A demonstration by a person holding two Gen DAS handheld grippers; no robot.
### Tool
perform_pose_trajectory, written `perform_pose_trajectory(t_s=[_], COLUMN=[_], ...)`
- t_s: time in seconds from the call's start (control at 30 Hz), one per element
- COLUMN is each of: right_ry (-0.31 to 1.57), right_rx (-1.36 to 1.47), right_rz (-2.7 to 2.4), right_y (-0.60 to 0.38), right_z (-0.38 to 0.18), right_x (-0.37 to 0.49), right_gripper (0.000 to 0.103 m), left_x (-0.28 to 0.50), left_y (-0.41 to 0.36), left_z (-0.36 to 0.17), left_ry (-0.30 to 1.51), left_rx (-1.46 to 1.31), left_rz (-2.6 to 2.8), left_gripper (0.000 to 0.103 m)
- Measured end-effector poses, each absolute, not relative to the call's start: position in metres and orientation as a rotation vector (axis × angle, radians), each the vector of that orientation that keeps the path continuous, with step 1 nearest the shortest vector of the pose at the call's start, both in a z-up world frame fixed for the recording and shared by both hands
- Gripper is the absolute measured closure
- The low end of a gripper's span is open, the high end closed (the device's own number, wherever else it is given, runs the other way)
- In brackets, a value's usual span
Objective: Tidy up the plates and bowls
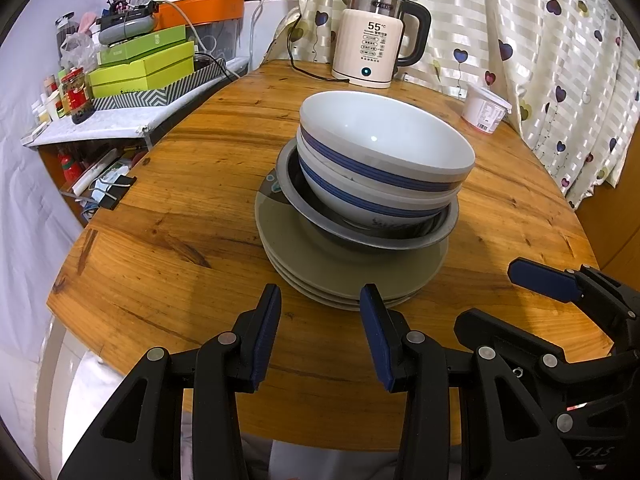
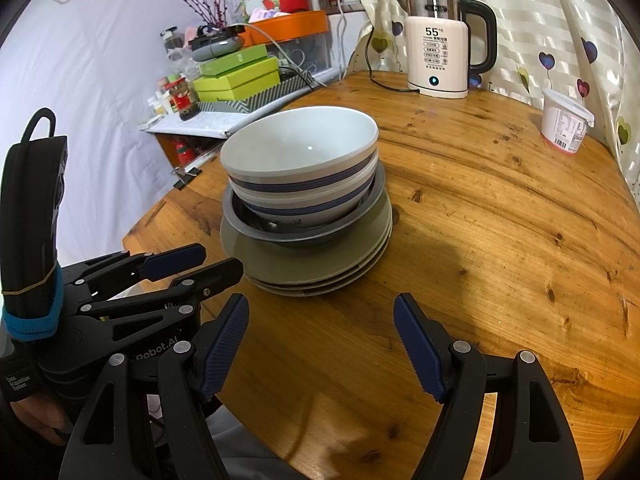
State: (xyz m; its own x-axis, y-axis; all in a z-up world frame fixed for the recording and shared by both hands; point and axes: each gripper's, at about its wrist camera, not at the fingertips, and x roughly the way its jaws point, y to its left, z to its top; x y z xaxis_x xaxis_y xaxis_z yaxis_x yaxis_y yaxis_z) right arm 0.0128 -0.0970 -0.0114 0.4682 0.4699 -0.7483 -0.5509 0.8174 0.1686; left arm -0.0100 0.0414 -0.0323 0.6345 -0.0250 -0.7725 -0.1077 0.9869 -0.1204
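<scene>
bowls [image 1: 384,160] nested on plates [image 1: 340,268], centre frame, for compactness | left gripper [image 1: 320,332] narrowly parted, empty | right gripper [image 2: 320,344] spread wide, empty

Warm indoor light, sharp focus, fisheye-bowed edges.

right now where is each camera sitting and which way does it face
Left wrist: on the left gripper, angled down across the wooden table at the stack of plates and bowls; its own open fingers show, and the right gripper pokes in at the right.
Right wrist: on the right gripper, angled down the same way, with the stack left of centre; its open fingers show, plus the left gripper at the left.
Shared: the stack, the kettle, the white tub and the heart-print curtain.
</scene>
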Motion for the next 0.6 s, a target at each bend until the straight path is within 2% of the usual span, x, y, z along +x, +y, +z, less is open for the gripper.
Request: perform_pose_trajectory(t_s=[0.6], right_ry=[0.884], right_rx=[-0.101], right_rz=[0.627], right_y=[-0.0973], right_z=[-0.0110], right_x=[0.0133], right_gripper=[0.027], left_x=[-0.0101], left_y=[0.0420], left_z=[-0.0331], left_ry=[0.886], left_rx=[-0.162], left_rz=[0.046], left_gripper=[0.061])
